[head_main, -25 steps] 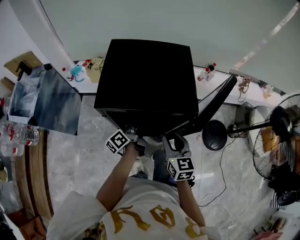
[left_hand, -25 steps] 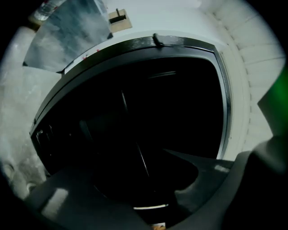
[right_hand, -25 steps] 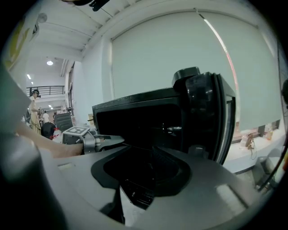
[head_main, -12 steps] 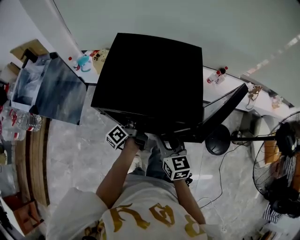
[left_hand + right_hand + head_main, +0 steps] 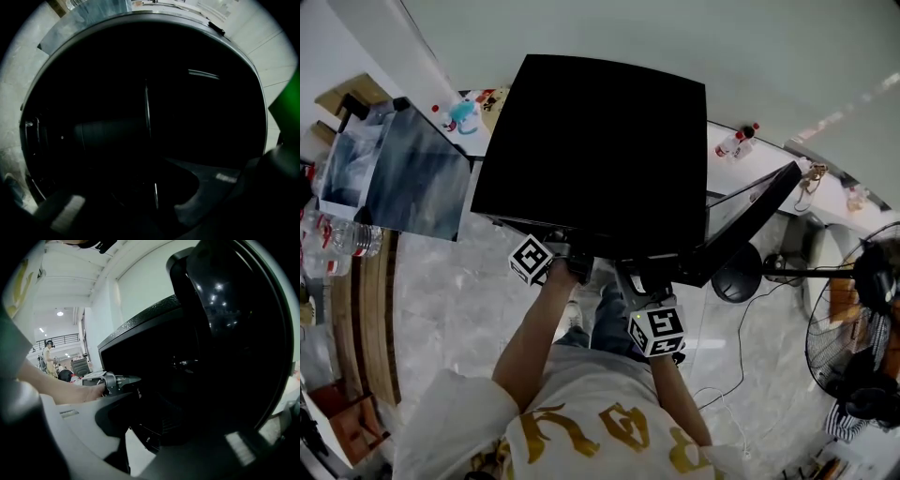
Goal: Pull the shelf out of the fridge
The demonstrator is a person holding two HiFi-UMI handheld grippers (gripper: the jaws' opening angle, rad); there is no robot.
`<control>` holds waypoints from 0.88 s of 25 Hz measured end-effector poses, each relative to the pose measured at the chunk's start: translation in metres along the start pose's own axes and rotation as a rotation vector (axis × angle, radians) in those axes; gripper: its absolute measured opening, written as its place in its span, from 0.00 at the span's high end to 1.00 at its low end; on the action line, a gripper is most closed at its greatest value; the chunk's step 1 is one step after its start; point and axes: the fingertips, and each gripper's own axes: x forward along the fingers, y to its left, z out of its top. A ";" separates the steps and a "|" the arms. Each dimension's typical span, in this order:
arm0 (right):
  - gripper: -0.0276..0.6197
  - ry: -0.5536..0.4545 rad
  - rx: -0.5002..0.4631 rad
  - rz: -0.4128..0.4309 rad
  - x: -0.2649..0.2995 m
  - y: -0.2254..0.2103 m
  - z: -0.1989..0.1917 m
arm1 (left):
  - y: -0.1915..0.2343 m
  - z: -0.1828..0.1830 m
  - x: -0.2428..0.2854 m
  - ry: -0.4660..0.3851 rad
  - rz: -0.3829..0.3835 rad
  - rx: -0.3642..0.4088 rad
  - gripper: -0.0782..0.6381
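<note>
The black mini fridge (image 5: 595, 150) stands below me with its door (image 5: 748, 220) swung open to the right. My left gripper (image 5: 569, 264) reaches into the front opening, and its tips are hidden under the fridge's top edge. In the left gripper view the inside is nearly black. A thin bright wire (image 5: 146, 108) runs through it, probably part of the shelf. The left gripper (image 5: 136, 206) has its jaws apart around a short glint of wire (image 5: 155, 196). My right gripper (image 5: 642, 286) sits just right of it at the opening. The right gripper (image 5: 164, 423) is open at the fridge's lower front edge (image 5: 150, 439).
A low white ledge (image 5: 769, 169) with small bottles (image 5: 736, 143) runs behind the fridge. A glass-fronted case (image 5: 403, 178) stands at the left, with water bottles (image 5: 342, 246) below it. At the right are a fan (image 5: 862, 309), its round base (image 5: 733, 278) and a cable on the marble floor (image 5: 459, 309).
My head view has shifted, so the fridge fills more of the frame. Both grippers stay at the fridge's front opening, and the left has edged slightly further in.
</note>
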 end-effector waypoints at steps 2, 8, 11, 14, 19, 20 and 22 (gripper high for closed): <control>0.72 0.000 -0.003 0.004 0.001 0.000 0.000 | -0.001 -0.001 0.002 -0.003 -0.020 -0.028 0.87; 0.72 -0.002 -0.006 0.005 0.000 0.003 0.001 | 0.008 0.000 -0.001 0.013 0.012 -0.036 0.87; 0.73 -0.005 -0.009 0.004 -0.002 0.005 0.003 | 0.004 -0.004 -0.004 0.014 0.006 -0.051 0.87; 0.73 -0.008 -0.013 -0.001 -0.004 0.008 0.005 | 0.005 -0.006 -0.012 0.019 0.016 -0.055 0.87; 0.73 -0.021 -0.021 -0.008 -0.009 0.012 0.006 | 0.008 -0.009 -0.026 0.032 0.024 -0.053 0.87; 0.73 -0.024 -0.023 -0.008 -0.010 0.012 0.006 | 0.008 -0.011 -0.028 0.035 0.024 -0.054 0.87; 0.73 -0.028 -0.026 -0.007 -0.012 0.015 0.007 | 0.007 -0.013 -0.035 0.041 0.027 -0.057 0.87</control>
